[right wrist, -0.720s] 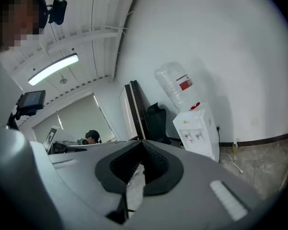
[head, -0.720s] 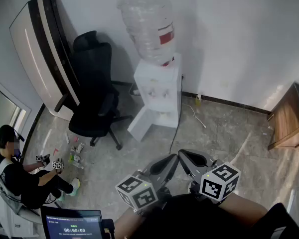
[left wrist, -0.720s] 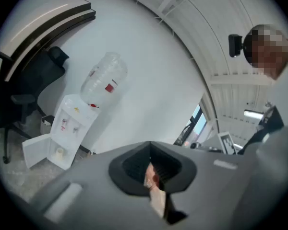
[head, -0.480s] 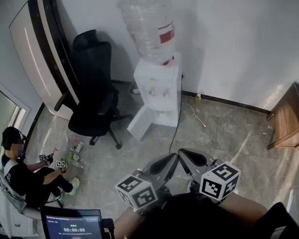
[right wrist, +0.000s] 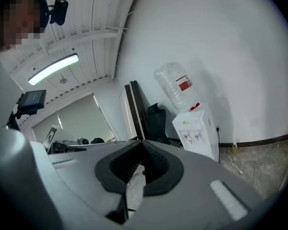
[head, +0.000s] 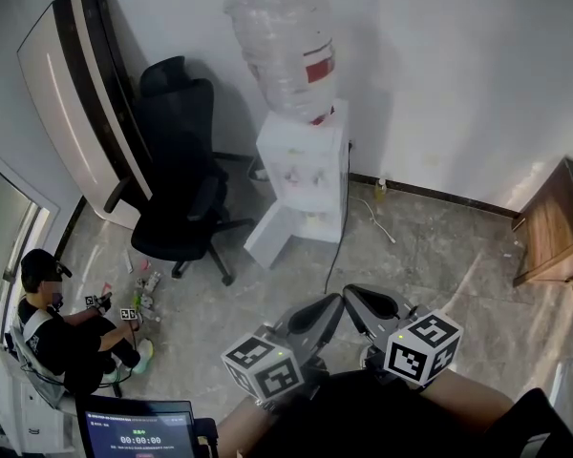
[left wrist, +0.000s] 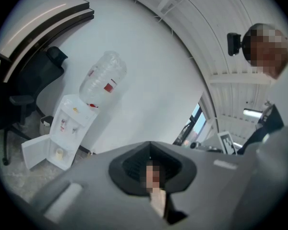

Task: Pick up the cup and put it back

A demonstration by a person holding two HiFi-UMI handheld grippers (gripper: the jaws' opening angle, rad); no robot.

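Observation:
A white water dispenser [head: 306, 165] with a clear bottle on top stands against the far wall. Its lower cabinet door [head: 272, 237] hangs open. In the left gripper view a small pale cup [left wrist: 59, 153] sits inside that lower compartment of the dispenser [left wrist: 69, 123]. My left gripper [head: 330, 302] and right gripper [head: 350, 295] are held low in front of me, well short of the dispenser, their tips close together. Both are shut with nothing between the jaws, as the left gripper [left wrist: 151, 145] and right gripper [right wrist: 141, 143] show in their own views.
A black office chair [head: 181, 189] stands left of the dispenser, beside a tall white and black unit [head: 81, 93]. A person [head: 62, 337] sits at the far left near small items on the floor. A wooden cabinet [head: 554, 227] is at the right, and a cable [head: 377, 225] lies on the floor.
The seated person at the left has leaned and shifted a little lower and to the right. Both my grippers have stayed where they were.

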